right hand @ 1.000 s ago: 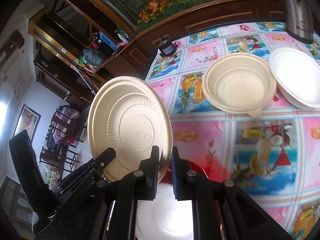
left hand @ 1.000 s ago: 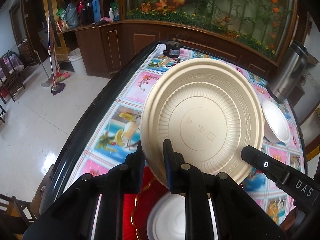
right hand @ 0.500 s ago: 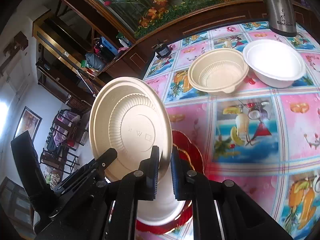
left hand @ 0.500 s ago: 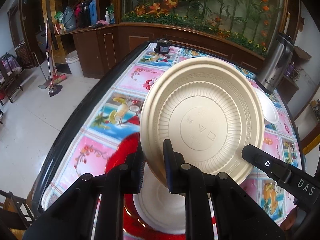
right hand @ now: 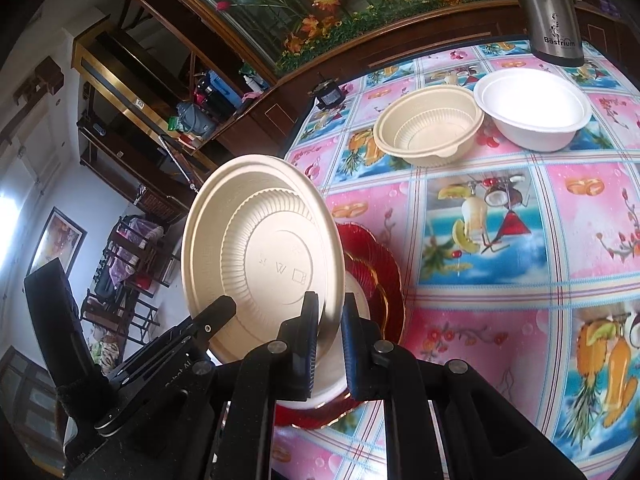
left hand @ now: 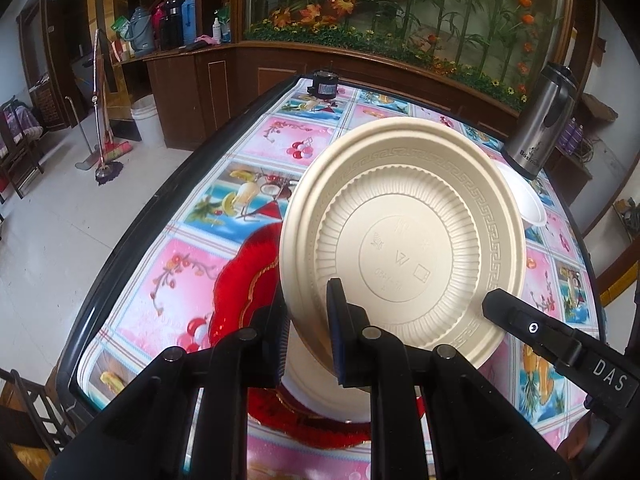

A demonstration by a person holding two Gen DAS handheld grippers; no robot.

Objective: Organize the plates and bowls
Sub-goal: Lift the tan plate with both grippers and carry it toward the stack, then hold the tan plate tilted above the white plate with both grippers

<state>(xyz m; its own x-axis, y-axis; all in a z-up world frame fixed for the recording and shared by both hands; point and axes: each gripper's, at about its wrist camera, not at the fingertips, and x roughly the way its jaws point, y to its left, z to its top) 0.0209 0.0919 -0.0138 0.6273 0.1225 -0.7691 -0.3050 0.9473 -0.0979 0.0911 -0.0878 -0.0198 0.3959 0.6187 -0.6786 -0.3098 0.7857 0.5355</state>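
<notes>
A beige plate (left hand: 400, 240) hangs tilted on edge, its underside toward both cameras. My left gripper (left hand: 306, 312) is shut on its lower left rim. My right gripper (right hand: 330, 304) is shut on the rim of the same beige plate (right hand: 260, 256) at the other side. Below it a red plate (left hand: 240, 280) lies on the table with a white plate (left hand: 320, 396) on it. In the right wrist view, the red plate (right hand: 384, 280) shows past the beige rim. A beige bowl (right hand: 430, 124) and a white bowl (right hand: 532, 108) stand side by side farther back.
The table (left hand: 192, 264) has a bright pink and blue fruit-print cloth and a dark edge on the left. A steel thermos (right hand: 552, 12) stands at the far right, behind the white bowl. A small black device (left hand: 322, 84) sits at the far end. A wooden cabinet runs behind.
Both grippers have drawn back toward the table's near end with the beige plate between them. The red plate with the white plate has come into fuller view beneath; the bowls look farther off.
</notes>
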